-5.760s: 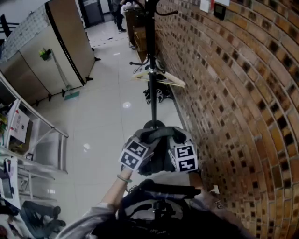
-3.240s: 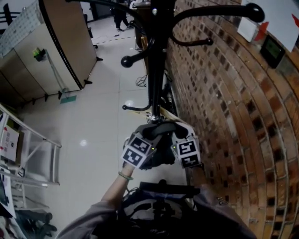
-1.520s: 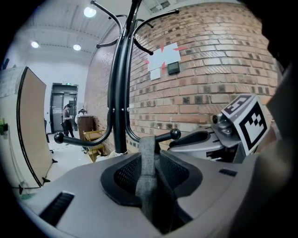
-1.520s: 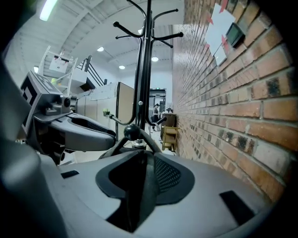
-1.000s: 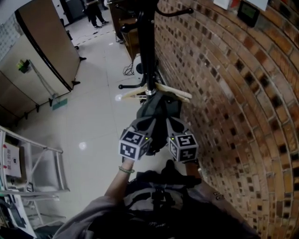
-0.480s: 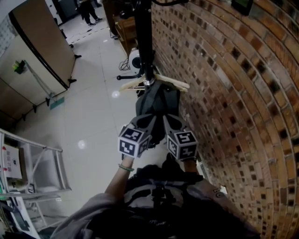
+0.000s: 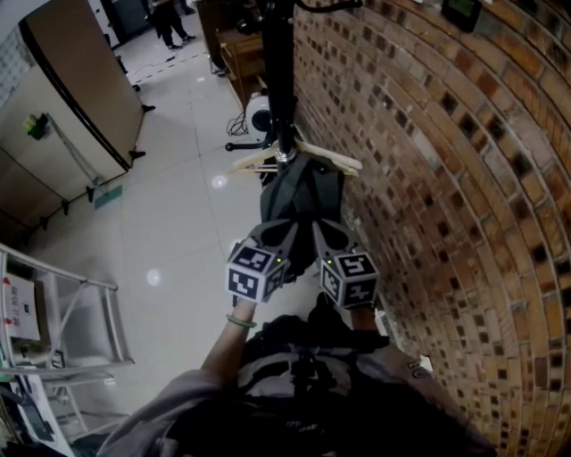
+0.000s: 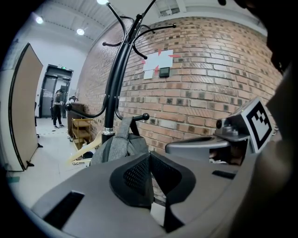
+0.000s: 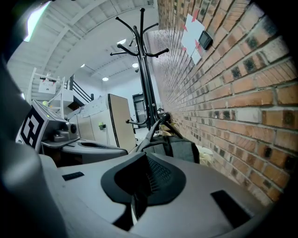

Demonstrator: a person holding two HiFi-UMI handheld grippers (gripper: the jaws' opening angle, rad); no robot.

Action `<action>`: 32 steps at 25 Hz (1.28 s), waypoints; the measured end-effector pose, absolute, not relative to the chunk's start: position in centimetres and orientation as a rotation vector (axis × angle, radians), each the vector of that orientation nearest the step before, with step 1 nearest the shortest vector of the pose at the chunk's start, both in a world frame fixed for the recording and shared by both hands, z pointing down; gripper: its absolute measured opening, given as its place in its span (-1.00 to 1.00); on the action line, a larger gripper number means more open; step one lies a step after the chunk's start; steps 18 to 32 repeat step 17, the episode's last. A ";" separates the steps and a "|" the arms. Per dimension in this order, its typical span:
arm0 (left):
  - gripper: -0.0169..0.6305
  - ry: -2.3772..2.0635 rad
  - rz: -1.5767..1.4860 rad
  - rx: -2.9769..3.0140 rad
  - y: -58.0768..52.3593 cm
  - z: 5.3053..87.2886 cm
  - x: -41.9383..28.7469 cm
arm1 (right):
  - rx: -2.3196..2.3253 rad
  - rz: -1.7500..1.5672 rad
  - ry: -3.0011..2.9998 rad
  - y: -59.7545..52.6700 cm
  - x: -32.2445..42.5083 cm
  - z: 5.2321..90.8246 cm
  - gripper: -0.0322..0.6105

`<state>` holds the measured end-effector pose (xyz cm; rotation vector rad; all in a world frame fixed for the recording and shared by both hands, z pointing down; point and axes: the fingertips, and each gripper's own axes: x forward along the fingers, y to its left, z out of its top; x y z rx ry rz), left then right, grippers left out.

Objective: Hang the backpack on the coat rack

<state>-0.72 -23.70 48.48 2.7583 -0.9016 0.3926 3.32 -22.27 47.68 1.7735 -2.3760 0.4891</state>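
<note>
The grey backpack (image 7: pixel 302 192) hangs by its top loop from a low hook (image 8: pixel 139 117) of the black coat rack (image 7: pixel 278 71), close to the brick wall. My left gripper (image 7: pixel 282 236) and right gripper (image 7: pixel 324 236) sit side by side just short of the bag, both shut with nothing between the pads. In the left gripper view the backpack (image 8: pixel 118 146) hangs beyond the closed left gripper (image 8: pixel 150 179), apart from it. Beyond the closed right gripper (image 9: pixel 142 181), the right gripper view shows the backpack (image 9: pixel 179 148) on the coat rack (image 9: pixel 146 88).
The brick wall (image 7: pixel 446 178) runs along the right. A wooden hanger (image 7: pixel 308 159) sits on the rack behind the bag. There is a beige partition (image 7: pixel 71 98) at the left, a metal frame (image 7: pixel 62 303) at the lower left, and a person (image 7: pixel 165 18) far down the hall.
Earlier both grippers carried the backpack up to the rack. Now it hangs from the hook, and both grippers have let go and drawn back a little toward me.
</note>
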 end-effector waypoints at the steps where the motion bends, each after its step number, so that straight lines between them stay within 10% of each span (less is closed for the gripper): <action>1: -0.95 -0.903 0.392 2.756 -23.7 48.5 -0.8 | 1.774 0.490 -2.376 -22.2 3.3 47.7 -0.87; 32: -0.95 -0.901 0.402 2.738 -23.4 49.4 -1.2 | 1.779 0.491 -2.356 -22.1 3.2 48.3 -0.87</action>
